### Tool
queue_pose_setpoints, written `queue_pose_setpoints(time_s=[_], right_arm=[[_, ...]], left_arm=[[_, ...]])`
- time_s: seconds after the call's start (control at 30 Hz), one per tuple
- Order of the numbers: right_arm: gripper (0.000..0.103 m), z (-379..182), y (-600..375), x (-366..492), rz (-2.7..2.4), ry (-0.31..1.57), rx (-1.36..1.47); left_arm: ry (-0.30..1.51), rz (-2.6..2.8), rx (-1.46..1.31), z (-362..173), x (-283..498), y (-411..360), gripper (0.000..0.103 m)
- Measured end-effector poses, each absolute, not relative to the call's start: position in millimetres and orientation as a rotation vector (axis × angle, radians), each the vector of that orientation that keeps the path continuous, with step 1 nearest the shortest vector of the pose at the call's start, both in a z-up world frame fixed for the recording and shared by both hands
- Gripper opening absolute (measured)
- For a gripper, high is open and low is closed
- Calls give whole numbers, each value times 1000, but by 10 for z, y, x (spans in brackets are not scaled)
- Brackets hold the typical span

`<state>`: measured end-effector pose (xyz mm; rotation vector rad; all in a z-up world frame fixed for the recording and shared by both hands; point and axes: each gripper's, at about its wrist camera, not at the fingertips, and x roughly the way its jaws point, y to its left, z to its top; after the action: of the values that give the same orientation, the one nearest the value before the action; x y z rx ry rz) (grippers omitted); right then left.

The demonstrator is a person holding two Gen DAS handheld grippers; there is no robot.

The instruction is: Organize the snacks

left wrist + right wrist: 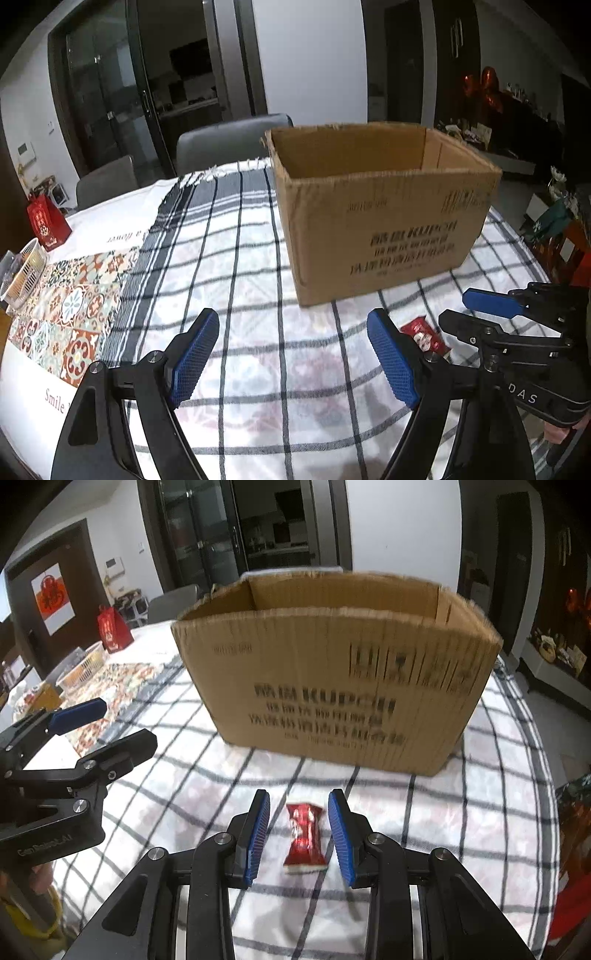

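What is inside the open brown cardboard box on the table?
Only bare inner walls of the open brown cardboard box show in both views. Its floor is hidden behind the near wall, so any contents cannot be seen.

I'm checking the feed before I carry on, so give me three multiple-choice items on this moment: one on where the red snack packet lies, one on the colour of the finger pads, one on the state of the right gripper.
1. Where does the red snack packet lie?
A. inside the cardboard box
B. on the checked cloth between the right gripper's fingers
C. in the white basket

2. What colour are the finger pads?
A. blue
B. green
C. yellow

3. What state is the right gripper in?
A. shut on the packet
B. open around the packet, with gaps on both sides
C. shut and empty

Answers: 1 B, the packet lies on the checked cloth, in front of the cardboard box. 2 A, both pads show blue. 3 B, cloth shows on each side of the packet.
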<state>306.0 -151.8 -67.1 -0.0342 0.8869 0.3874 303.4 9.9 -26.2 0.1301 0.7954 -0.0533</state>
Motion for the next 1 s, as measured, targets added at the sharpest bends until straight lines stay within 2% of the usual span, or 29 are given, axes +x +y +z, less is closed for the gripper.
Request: queue_pose_setpoints(time_s=[0.8, 0.87, 1.0], right_arm=[[33, -1196, -1348, 3252, 375, 1007, -86], [25, -1216, -1346, 3253, 373, 1008, -92], [24, -1211, -1345, 3232, 369, 995, -108]], left_arm=[[917, -53, 121, -686, 3121, 88, 82], [916, -53, 123, -681, 3121, 85, 82], [911, -54, 128, -664, 3126, 71, 82]])
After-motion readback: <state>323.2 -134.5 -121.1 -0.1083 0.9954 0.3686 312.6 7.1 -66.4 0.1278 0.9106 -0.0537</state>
